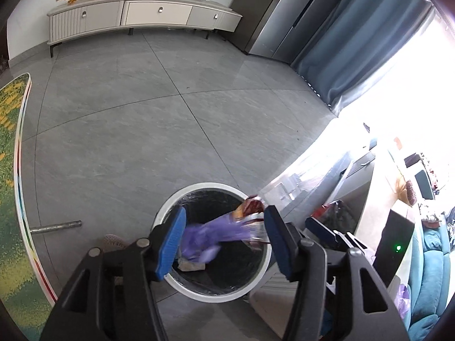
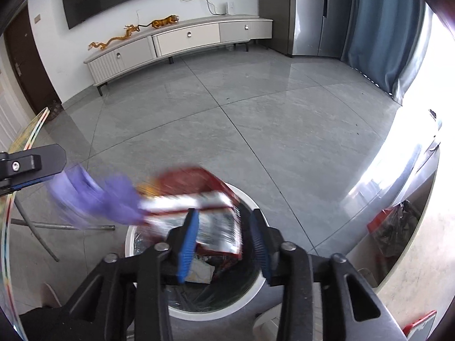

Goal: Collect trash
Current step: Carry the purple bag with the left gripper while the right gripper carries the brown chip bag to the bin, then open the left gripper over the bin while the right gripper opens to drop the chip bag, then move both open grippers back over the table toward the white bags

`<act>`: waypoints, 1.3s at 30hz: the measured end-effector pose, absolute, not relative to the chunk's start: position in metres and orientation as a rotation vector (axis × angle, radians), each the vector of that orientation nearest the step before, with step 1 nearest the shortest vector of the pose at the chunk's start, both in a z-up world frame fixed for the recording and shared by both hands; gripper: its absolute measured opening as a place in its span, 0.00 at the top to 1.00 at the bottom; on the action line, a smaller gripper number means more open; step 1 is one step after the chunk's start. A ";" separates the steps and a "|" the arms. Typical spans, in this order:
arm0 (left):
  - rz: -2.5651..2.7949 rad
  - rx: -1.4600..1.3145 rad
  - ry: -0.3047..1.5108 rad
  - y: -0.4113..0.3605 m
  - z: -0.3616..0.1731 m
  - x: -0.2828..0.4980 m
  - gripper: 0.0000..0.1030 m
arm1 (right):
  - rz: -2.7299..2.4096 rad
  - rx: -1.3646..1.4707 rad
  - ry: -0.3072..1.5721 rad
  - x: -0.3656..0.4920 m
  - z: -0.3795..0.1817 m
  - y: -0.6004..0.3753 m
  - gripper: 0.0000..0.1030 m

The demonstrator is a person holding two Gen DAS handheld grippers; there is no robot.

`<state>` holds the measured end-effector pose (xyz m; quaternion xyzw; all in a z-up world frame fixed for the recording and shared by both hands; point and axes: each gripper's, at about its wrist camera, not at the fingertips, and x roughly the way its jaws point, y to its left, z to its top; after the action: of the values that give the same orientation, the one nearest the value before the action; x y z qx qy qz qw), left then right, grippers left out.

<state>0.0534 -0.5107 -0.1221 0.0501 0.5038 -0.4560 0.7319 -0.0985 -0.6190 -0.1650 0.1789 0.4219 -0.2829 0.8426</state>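
A round white trash bin (image 1: 167, 207) with a black liner stands on the floor below both grippers; it also shows in the right wrist view (image 2: 130, 241). My left gripper (image 1: 226, 238) is open above the bin, and a blurred purple plastic piece (image 1: 210, 234) hangs between its fingers, touching neither. A red and silver snack wrapper (image 2: 196, 196) joined to the purple piece (image 2: 113, 199) is blurred over the bin's rim. My right gripper (image 2: 224, 244) is open right behind the wrapper. Crumpled paper (image 2: 200, 272) lies inside the bin.
A glass table edge with a green patterned top (image 1: 17, 199) curves along the left, with metal legs (image 2: 65, 227) below. A low TV cabinet (image 1: 142, 17) lines the far wall. A counter and clutter (image 1: 369, 199) stand at the right. Grey tile floor (image 1: 142, 128) stretches ahead.
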 end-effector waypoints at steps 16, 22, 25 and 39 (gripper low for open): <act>-0.990 0.066 0.855 -0.423 -0.050 0.029 0.46 | -0.587 0.389 0.735 -0.136 -0.107 -0.586 0.53; -0.942 0.106 0.787 -0.365 -0.020 0.017 0.46 | -0.544 0.366 0.651 -0.141 -0.066 -0.559 0.52; -0.888 0.119 0.735 -0.325 -0.007 0.013 0.46 | -0.513 0.335 0.617 -0.141 -0.046 -0.538 0.52; -0.674 0.062 0.650 -0.159 0.014 0.008 0.46 | -0.344 0.208 0.532 -0.127 0.022 -0.438 0.49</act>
<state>0.0077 -0.1591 0.0139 0.0298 0.3134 -0.3246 0.8919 -0.1274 -0.4377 0.0223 0.1019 0.2612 -0.1686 0.9450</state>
